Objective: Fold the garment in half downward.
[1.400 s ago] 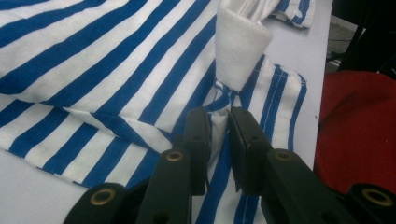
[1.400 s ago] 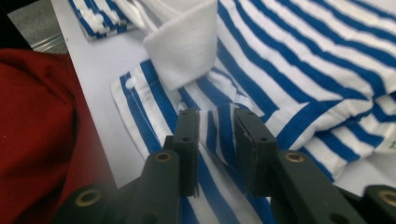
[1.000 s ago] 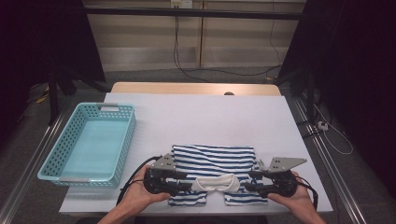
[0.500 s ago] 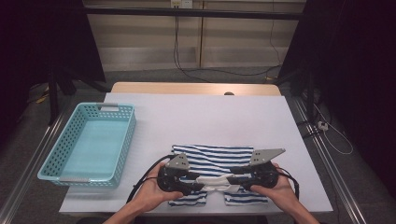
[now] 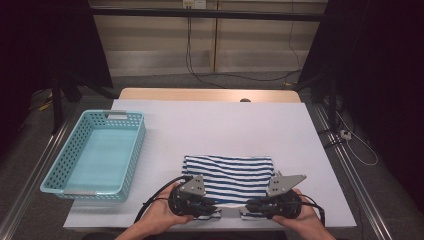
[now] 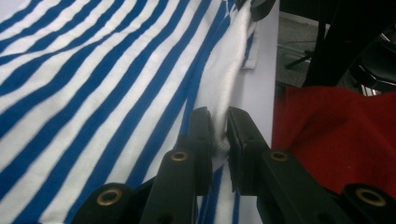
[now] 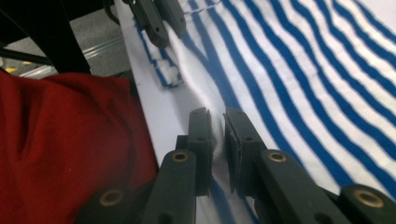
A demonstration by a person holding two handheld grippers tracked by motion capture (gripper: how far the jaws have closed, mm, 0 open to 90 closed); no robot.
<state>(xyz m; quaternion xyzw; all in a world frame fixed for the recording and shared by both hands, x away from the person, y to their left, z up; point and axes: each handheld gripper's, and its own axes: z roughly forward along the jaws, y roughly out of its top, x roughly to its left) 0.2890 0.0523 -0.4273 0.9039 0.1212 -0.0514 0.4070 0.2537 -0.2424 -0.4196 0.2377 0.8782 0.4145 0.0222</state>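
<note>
Striped garment point(image 5: 229, 179), blue and white, folded flat at the near edge of the tabletop point(image 5: 220, 125), about midway along it, slightly toward the right. Its white neckband sits at the near hem, between the two grippers.

Handling, as a judgement: light, limp knit cloth. It will sag and stretch wherever it is not supported, drape off any single pinch, and drag its lower layers along the table. Not fragile, not slippery against the pads, though a thin fold could slip out if pinched shallowly. The thick white neckband or a doubled seam looks like the best hold, taken at two points spaced apart so the edge stays straight.

Left gripper point(image 5: 200, 204): in the left gripper view the jaws have just been closing and now stand narrow, pads pressing a ridge of the white band point(image 6: 223, 122) between them. A real pinch, cloth bunched in the gap.

Right gripper point(image 5: 261, 205): jaws likewise just closing, now narrow. In the right gripper view a raised fold of white cloth point(image 7: 215, 123) runs up between the pads; they appear to clamp it, a little shallower than the left.

Both hands point(image 5: 165, 220) sit at the near edge, grippers aimed toward each other along the hem.

Farther off: turquoise basket point(image 5: 60, 172) along the left edge of the tabletop, well apart from the garment. Far half of the tabletop is bare white, with a wooden strip at the far edge.
</note>
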